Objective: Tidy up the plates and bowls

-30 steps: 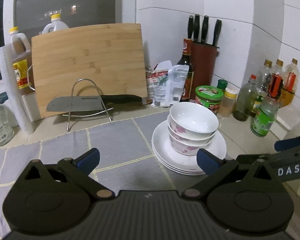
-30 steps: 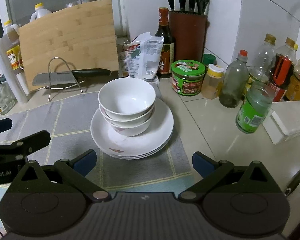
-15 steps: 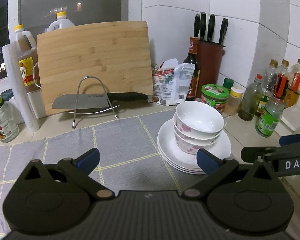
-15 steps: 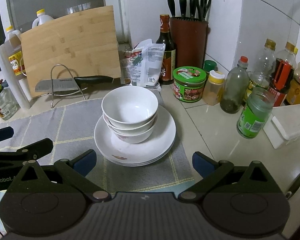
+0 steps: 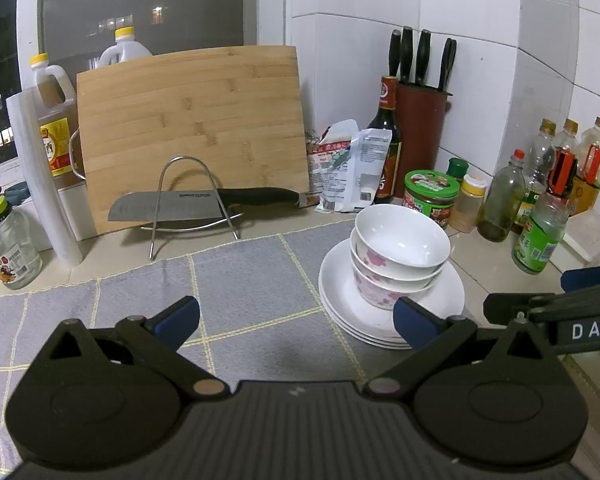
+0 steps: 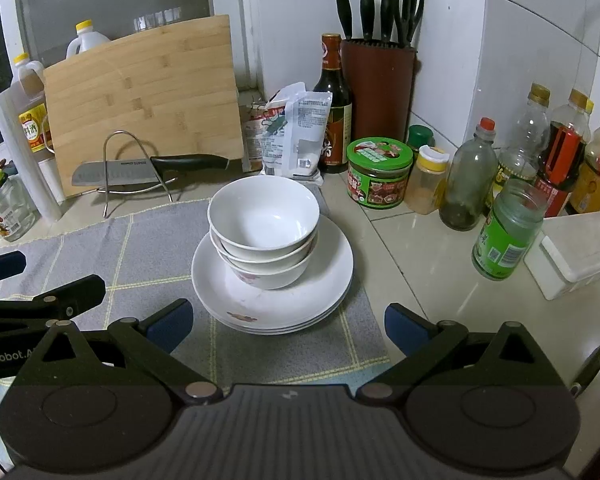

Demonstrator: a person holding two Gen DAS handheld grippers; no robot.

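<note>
three glossy white round bowls (image 6: 264,220), nested mouths up, stand on a stack of shallow white plates (image 6: 320,292) on a grey woven mat (image 6: 148,248); left gripper (image 5: 296,316) and right gripper (image 6: 288,324) hover near, fingers spread, holding nothing; only the left view shows pink flowers on the bowls' sides; only the right shows scissors (image 6: 410,8)

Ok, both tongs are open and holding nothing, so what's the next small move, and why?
Probably ease the right tongs forward toward the top bowl's rim. Three bowls sit nested on the stack of plates, directly ahead of the right tongs, so they would likely have to come off first. The left tongs point more at the grey mat.
</note>
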